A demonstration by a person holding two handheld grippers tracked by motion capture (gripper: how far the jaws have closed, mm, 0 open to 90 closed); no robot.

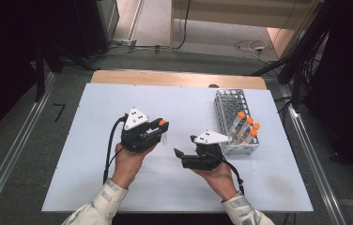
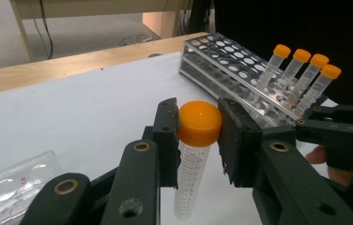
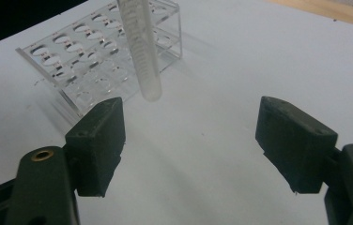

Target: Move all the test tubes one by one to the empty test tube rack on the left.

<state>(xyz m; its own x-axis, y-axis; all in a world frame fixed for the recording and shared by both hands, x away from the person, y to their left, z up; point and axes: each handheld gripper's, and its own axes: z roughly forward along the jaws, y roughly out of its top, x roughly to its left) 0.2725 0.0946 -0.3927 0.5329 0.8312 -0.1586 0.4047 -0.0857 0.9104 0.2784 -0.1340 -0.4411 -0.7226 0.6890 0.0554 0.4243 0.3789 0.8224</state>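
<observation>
Two black tongs [image 3: 191, 145] rise from the bottom of the picture, one on each side. They stand far apart and nothing is between them. Behind them is the white bench [image 3: 240, 70]. A clear tube [image 3: 141, 51] comes down from the top edge, tilted a bit, and its round tip hangs above the bench. Behind the tube stands a clear plastic rack [image 3: 90, 56] full of round holes.

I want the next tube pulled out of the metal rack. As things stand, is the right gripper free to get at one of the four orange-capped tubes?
Probably yes. The right gripper is open and empty, the rack stands just beside it, and nothing lies between it and the capped tubes.
</observation>
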